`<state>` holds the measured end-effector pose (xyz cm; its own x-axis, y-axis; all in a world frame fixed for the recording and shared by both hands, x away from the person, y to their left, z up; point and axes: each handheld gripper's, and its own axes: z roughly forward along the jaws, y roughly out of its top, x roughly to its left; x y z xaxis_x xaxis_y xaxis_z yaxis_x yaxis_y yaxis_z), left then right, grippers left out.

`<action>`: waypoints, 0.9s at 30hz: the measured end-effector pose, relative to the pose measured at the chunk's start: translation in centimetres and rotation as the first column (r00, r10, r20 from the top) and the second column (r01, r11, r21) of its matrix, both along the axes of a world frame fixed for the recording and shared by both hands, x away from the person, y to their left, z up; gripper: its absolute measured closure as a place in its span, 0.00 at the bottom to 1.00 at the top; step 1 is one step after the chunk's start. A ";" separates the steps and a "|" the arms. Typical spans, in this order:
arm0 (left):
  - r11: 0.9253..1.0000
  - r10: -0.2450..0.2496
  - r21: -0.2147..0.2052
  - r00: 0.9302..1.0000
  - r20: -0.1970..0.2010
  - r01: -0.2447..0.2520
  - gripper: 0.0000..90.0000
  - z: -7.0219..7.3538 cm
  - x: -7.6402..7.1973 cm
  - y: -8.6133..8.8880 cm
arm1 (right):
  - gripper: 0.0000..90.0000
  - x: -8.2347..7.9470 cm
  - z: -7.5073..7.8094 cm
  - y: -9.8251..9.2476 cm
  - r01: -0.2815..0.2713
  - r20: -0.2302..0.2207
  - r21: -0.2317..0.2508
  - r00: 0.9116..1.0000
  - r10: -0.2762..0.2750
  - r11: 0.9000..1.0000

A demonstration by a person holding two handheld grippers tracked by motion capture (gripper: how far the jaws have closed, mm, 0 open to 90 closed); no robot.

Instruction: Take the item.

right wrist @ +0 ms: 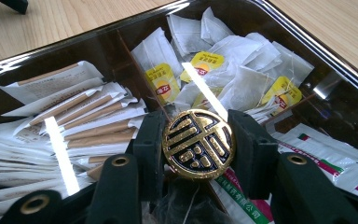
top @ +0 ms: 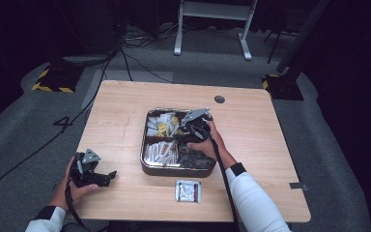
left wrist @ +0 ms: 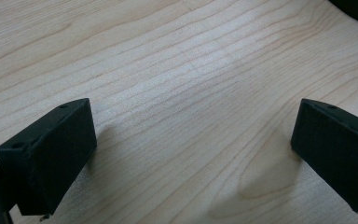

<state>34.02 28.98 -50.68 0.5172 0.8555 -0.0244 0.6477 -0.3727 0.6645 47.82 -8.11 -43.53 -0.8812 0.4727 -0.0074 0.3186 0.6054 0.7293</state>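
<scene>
At the left edge of the wooden counter [top: 125, 111] the left tongs [top: 104, 177] rest low over the bare wood, jaws spread wide with nothing between them. Further right sits a dark divided tray [top: 147, 170], with paper-wrapped sticks [right wrist: 88, 116] in one compartment and tea bags with yellow tags [right wrist: 223, 70] in another. Over the tray's centre, the right tongs [right wrist: 198, 142] are clamped on a round gold-and-black knob [right wrist: 198, 143], which stands where the tray's dividers meet. In front of the tray, on the counter, lies a small packet [top: 188, 191].
</scene>
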 end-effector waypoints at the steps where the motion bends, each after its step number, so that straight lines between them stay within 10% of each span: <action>1: 1.000 0.001 0.000 1.000 0.000 -0.001 0.00 0.0 0.0 0.0 | 0.65 0.0 0.0 0.0 -0.002 0.002 -0.003 1.000 0.002 1.000; 16: 1.000 -0.001 0.000 1.000 0.000 0.001 0.00 0.0 0.0 0.0 | 0.59 0.2 0.2 -0.2 -0.022 -0.008 -0.005 1.000 0.022 1.000; 27: 1.000 -0.005 0.001 1.000 -0.003 0.005 0.00 0.0 0.0 0.0 | 0.33 -0.1 0.7 -0.4 -0.024 0.015 -0.050 1.000 0.025 0.998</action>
